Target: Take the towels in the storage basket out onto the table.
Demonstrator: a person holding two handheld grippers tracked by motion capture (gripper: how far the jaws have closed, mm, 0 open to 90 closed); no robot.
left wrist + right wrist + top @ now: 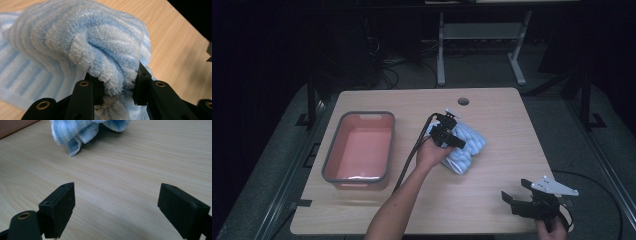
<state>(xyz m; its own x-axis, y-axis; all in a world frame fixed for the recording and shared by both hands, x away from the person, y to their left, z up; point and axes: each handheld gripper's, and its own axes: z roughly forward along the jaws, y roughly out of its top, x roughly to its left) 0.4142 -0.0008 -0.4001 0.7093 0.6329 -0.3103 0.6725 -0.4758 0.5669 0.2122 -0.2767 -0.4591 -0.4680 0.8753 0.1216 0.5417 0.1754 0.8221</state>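
Forearm of yours enters from the bottom edge; your right hand-held gripper [518, 192] sits nearest, low at the front right corner of the pale wooden surface [492, 105], jaws wide apart, nothing between them, only bare wood under them. Well apart from it, toward the middle, your left hand-held gripper [457, 141] is clamped on the crumpled blue-and-white striped terry towel [468, 145]; the left gripper view shows a thick fold of towel [95, 45] squeezed between both pads. Towel rests bunched on the surface, right of centre. Off to its left, well apart, stands a grey-rimmed pink rectangular plastic bin [360, 146]. Farther back, a round cable hole [463, 101] near the surface's rear edge.
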